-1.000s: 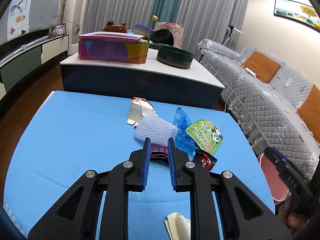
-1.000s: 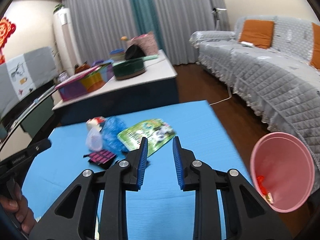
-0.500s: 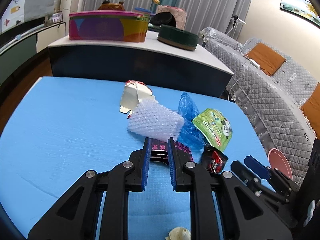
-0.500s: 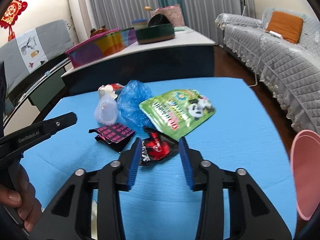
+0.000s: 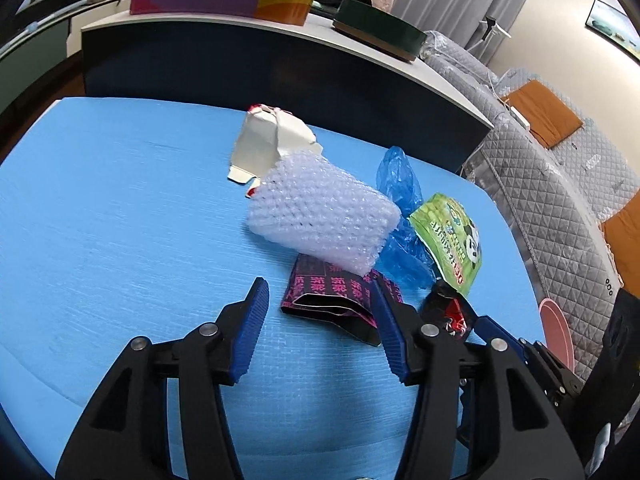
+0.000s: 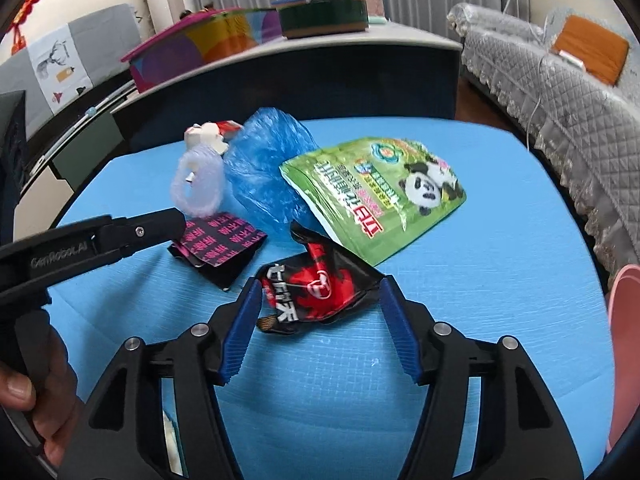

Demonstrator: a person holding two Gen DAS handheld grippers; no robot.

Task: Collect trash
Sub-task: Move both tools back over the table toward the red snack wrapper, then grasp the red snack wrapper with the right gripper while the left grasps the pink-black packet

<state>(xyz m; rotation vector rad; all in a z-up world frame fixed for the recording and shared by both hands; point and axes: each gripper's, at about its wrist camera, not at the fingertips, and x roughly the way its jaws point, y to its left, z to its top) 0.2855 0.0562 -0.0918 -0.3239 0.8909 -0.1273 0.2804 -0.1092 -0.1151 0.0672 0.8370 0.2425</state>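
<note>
On the blue table (image 5: 120, 208) lies a heap of trash. My left gripper (image 5: 318, 292) hangs low over a black and pink wrapper (image 5: 332, 300); its jaws are opening, with the wrapper's near end between them, untouched. My right gripper (image 6: 320, 284) straddles a red and black wrapper (image 6: 316, 288), jaws also opening, pads not pressing it. Behind lie a bubble-wrap sleeve (image 5: 320, 216), a torn white carton (image 5: 268, 144), a blue plastic bag (image 6: 268, 160) and a green panda pouch (image 6: 380, 196).
A pink bin (image 6: 624, 320) stands off the table's right edge. A dark counter (image 5: 280, 68) with boxes runs behind the table, and a grey quilted sofa (image 6: 580, 92) is at the right. A hand (image 6: 24, 380) holds the left gripper, one finger (image 6: 160, 224) showing.
Both grippers have dropped toward the table and closed in on the heap. Their jaws, narrow before, now stand wide, each astride a wrapper.
</note>
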